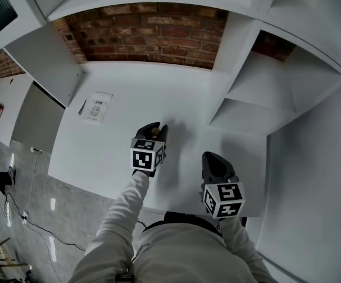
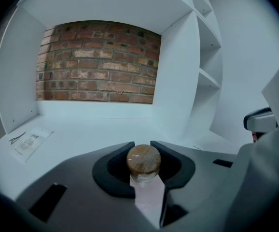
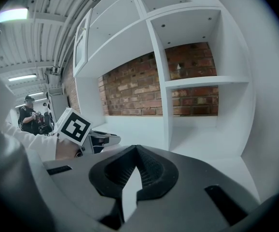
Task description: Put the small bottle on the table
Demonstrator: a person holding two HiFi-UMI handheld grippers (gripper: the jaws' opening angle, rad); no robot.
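While my left gripper (image 1: 153,130) clamps the small bottle (image 2: 143,159) over the table (image 1: 111,152), my right gripper (image 3: 135,149) hangs near the table's front edge, jaws together, empty.

small bottle (image 2: 143,159) shows only its wooden cap, body hidden between the jaws; print on the paper sheet (image 1: 97,107) too small to read.
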